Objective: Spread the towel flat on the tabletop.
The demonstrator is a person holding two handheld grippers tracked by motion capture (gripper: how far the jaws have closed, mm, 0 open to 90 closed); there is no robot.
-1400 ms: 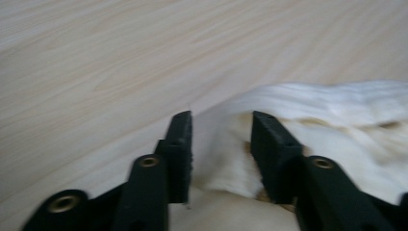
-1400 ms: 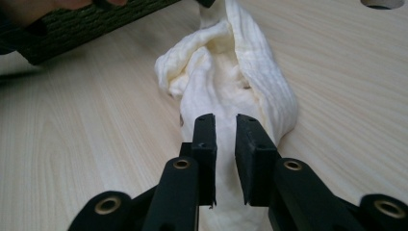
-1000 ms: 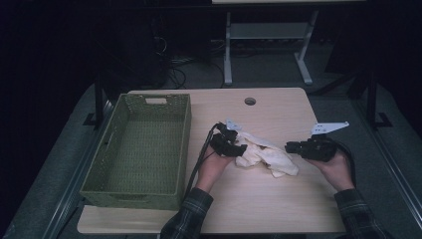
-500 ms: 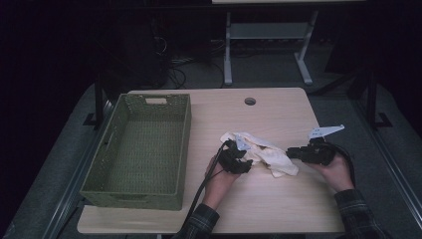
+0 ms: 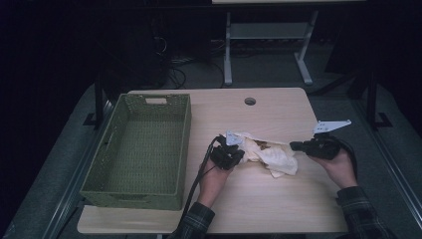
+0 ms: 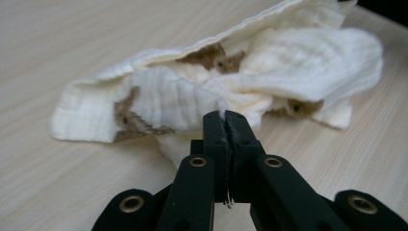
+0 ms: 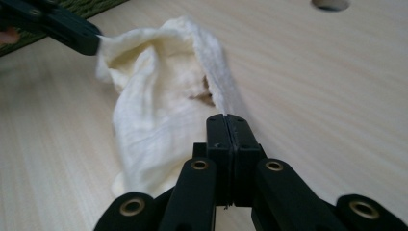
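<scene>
A crumpled cream cloth (image 5: 268, 153) with brown patches is seen lying on the table (image 5: 259, 199), right of the middle, well clear of the front edge. The left gripper (image 5: 238, 154) is placed at the cloth's left end; its jaws have just been closing and are now seen pressed together on a fold of the cloth (image 6: 202, 91) in the left gripper view. The right gripper (image 5: 293, 146) is placed at the cloth's right end, jaws together after closing, with the cloth edge (image 7: 216, 72) pinched at the tips in the right gripper view. The left gripper (image 7: 94, 41) is also seen there, clamped on the cloth's far corner. A green woven basket (image 5: 179, 149) is set along the table's left edge, just beside the left gripper. A round cable hole (image 5: 250, 101) is seen near the table's back edge.
</scene>
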